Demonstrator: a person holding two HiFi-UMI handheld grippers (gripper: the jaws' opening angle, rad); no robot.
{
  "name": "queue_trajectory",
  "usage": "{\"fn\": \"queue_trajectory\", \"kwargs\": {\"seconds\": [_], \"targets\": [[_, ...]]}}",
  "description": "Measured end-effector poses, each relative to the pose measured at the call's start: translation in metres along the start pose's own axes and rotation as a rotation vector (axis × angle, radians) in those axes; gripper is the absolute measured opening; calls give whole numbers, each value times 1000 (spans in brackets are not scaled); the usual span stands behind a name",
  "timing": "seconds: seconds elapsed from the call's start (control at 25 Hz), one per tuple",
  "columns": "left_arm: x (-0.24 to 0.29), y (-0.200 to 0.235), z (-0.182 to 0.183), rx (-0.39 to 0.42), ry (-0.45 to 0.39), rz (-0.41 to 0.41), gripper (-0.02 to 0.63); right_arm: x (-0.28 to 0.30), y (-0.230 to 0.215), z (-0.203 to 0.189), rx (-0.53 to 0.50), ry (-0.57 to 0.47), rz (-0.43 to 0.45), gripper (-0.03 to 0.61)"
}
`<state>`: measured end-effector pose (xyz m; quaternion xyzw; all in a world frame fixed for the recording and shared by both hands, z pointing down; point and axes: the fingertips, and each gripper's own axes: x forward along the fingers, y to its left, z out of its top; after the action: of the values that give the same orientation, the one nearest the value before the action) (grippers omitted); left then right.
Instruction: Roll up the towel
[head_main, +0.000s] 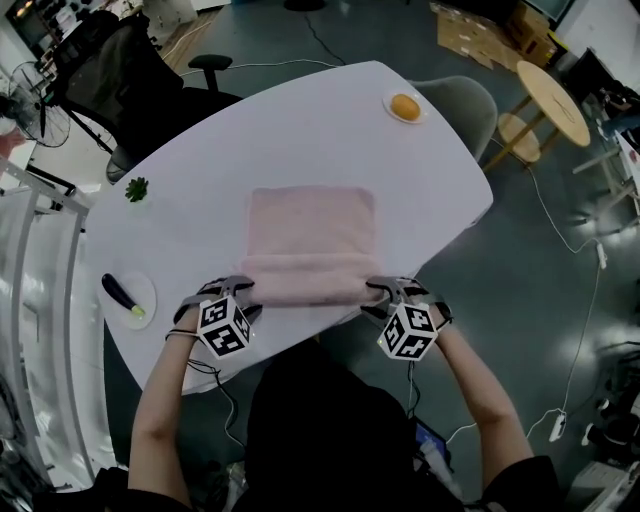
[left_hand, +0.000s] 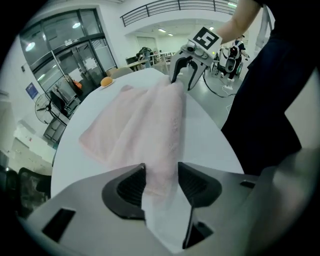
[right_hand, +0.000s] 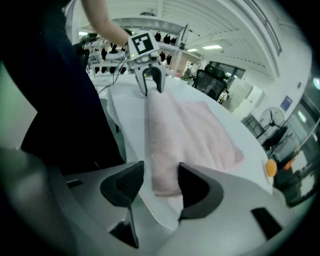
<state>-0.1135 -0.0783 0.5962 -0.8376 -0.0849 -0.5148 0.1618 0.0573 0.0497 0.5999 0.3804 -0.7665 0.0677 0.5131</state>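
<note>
My L gripper (head_main: 243, 289) & R gripper (head_main: 381, 289) each pinch 1 end of the pink towel's (head_main: 312, 232) rolled edge, lower centre of frame.

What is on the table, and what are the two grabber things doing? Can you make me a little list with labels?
table: white, oval
towel: pink, lying on the table, near edge rolled up
left gripper: jaws closed on the roll's left end
right gripper: jaws closed on the roll's right end
other things: orange fruit at the far side; eggplant and green sprig at the left
task stage: roll only begun, most of the towel lies flat
</note>
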Motion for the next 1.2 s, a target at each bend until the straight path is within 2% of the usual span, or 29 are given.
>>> {"fn": "queue_trajectory", "kwargs": {"seconds": [0.08, 0.2, 0.24, 0.4, 0.48, 0.56, 0.76, 0.84, 0.96, 1.2], "targets": [[5, 4, -2, 78, 31, 27, 186, 2, -2, -4, -100, 22, -28, 204], [9, 4, -4, 177, 72, 47, 164, 1, -4, -7, -172, 51, -34, 181], [9, 3, -3, 188, 80, 52, 156, 0, -5, -9, -203, 66, -41, 133], [3, 6, -1, 235, 110, 109, 96, -5, -8, -9, -334, 109, -90, 87], [-2, 4, -1, 253, 120, 138, 87, -10, -10, -5, -369, 108, -119, 68], [-10, -2, -2, 237, 123, 143, 83, -17, -9, 0, -376, 94, -123, 61], [-29, -37, -4, 185, 135, 90, 81, -32, 15, 5, -303, 45, -26, 60], [-34, -57, -8, 159, 135, 35, 81, -37, 32, 6, -244, 32, 55, 58], [-39, -78, -12, 74, 111, -69, 81, -41, 48, 5, -157, 18, 169, 58], [-48, -67, -7, -129, 57, -251, 83, -49, 34, 11, 158, -39, 400, 60]]}}
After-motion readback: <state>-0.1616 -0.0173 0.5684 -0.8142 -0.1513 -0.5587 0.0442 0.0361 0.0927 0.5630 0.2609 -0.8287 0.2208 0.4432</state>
